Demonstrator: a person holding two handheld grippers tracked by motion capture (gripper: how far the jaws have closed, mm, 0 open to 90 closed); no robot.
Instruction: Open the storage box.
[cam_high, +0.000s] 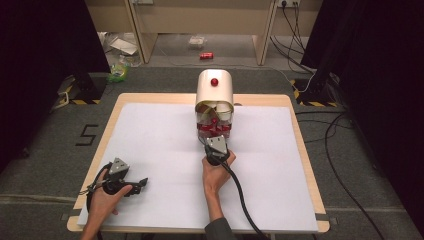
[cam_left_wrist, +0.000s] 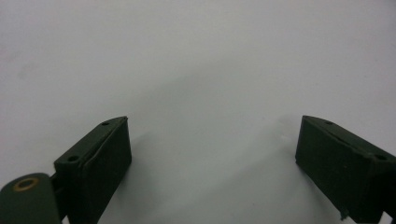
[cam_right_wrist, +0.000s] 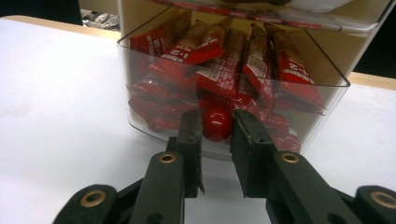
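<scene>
Centrally, in the right gripper view, a round red knob (cam_right_wrist: 217, 123) sits on the front of a clear plastic drawer (cam_right_wrist: 140, 93), low in the middle of the frame. The right gripper (cam_right_wrist: 215, 135) has its two black jaws drawn in close on either side of this knob, pads at its flanks, so it appears clamped on the knob, though the exact contact is hard to make out. The drawer is pulled out from a cream cabinet (cam_high: 215, 90) and is packed with red snack packets (cam_right_wrist: 224, 65) standing and leaning against one another. In the high view the cabinet stands at the centre of the frame, slightly above the middle, with a second red knob (cam_high: 214, 82) on its rounded top; the drawer (cam_high: 215, 131) juts toward the bottom of the frame, and the right gripper (cam_high: 215, 142) meets its front edge, held by a hand (cam_high: 216, 170) coming up from the lower middle.

Further out, at the lower left of the high view, the left gripper (cam_high: 142, 182) lies low on the white sheet (cam_high: 150, 140) covering the table (cam_high: 117, 102), held by the other hand (cam_high: 107, 197). In the left gripper view its jaws stand wide apart over bare white surface, with nothing between them.
</scene>
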